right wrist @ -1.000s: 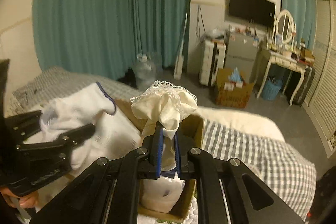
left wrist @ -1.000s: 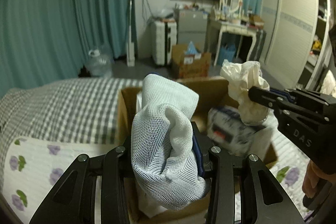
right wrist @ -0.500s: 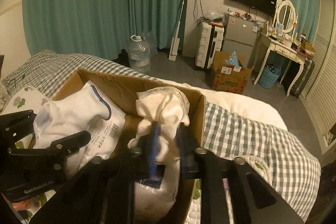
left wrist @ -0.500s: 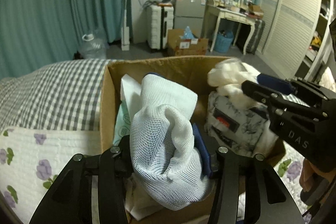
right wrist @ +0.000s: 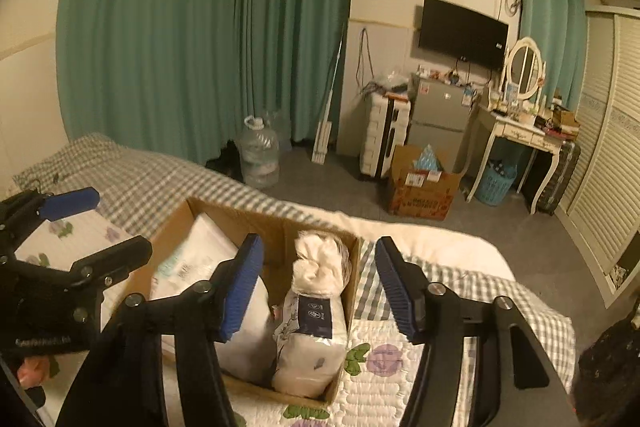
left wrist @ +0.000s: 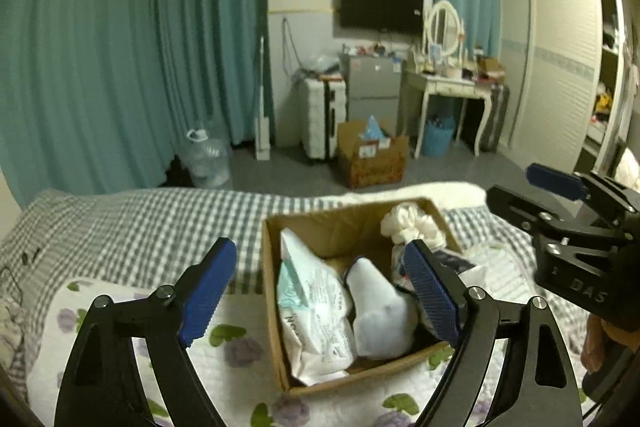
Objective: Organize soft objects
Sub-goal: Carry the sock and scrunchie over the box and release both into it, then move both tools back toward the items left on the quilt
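A brown cardboard box (left wrist: 276, 307) (right wrist: 176, 223) sits on the bed. Inside lie a white mesh sock (left wrist: 380, 315), a cream lace-trimmed cloth (left wrist: 412, 227) (right wrist: 320, 267), a white plastic packet (left wrist: 316, 311) (right wrist: 192, 255) and a floral tissue pack (right wrist: 312, 339). My left gripper (left wrist: 320, 287) hovers above the box, its jaws opening with nothing between them. My right gripper (right wrist: 316, 287) also hangs over the box, its jaws opening and empty; the cream cloth lies below it in the box.
The bed has a grey checked sheet (left wrist: 140, 223) and a white quilt with purple flowers (left wrist: 248, 379). Beyond it are teal curtains (left wrist: 132, 47), a water jug (left wrist: 208, 159), a floor box (left wrist: 372, 155), a fridge (right wrist: 438, 115) and a dressing table (left wrist: 452, 87).
Both grippers have let go: the mesh sock and the cream cloth now lie in the box. Both have opened and risen, so the box looks smaller and lower.
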A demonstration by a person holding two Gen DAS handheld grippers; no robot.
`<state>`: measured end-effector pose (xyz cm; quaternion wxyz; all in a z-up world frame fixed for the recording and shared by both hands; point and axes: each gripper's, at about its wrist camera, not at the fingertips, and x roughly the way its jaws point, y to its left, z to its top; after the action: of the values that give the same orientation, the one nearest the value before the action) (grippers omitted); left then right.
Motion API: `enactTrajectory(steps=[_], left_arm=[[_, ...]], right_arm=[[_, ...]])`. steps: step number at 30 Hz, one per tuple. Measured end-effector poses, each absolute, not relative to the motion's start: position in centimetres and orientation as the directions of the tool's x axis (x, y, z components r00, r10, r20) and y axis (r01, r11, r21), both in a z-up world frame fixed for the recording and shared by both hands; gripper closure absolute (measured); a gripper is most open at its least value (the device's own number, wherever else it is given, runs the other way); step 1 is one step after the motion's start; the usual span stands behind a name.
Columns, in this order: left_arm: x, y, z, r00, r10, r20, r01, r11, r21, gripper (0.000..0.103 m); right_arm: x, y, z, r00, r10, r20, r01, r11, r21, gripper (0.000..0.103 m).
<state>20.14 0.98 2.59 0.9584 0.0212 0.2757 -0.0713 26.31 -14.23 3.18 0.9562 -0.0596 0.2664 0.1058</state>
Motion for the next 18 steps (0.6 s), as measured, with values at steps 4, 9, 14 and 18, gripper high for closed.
enactTrajectory(steps=[4,9,14,18], left_arm=[[18.0,1.5,4.4,0.854,-0.12,-0.507,0.131,0.991,-0.014,0.016],[14.8,2.4,6.9,0.875,-0.108,-0.471,0.111,0.994,-0.02,0.016],[11.3,2.7,8.7,0.901,-0.086,-0.426,0.084,0.996,-0.024,0.01],[8.6,3.3,10.0,0.922,-0.076,-0.38,0.067,0.997,-0.037,0.004]], right_arm=[[23.4,-14.4,5.9,0.861,0.17,-0.48,-0.226,0.972,-0.062,0.03],[19.7,-14.8,8.6,0.886,0.173,-0.43,-0.218,0.974,-0.058,0.013],[15.8,-15.6,10.8,0.889,0.212,-0.407,-0.233,0.973,-0.002,0.007],[12.7,-16.0,12.1,0.901,0.215,-0.376,-0.229,0.973,0.008,0.0]])
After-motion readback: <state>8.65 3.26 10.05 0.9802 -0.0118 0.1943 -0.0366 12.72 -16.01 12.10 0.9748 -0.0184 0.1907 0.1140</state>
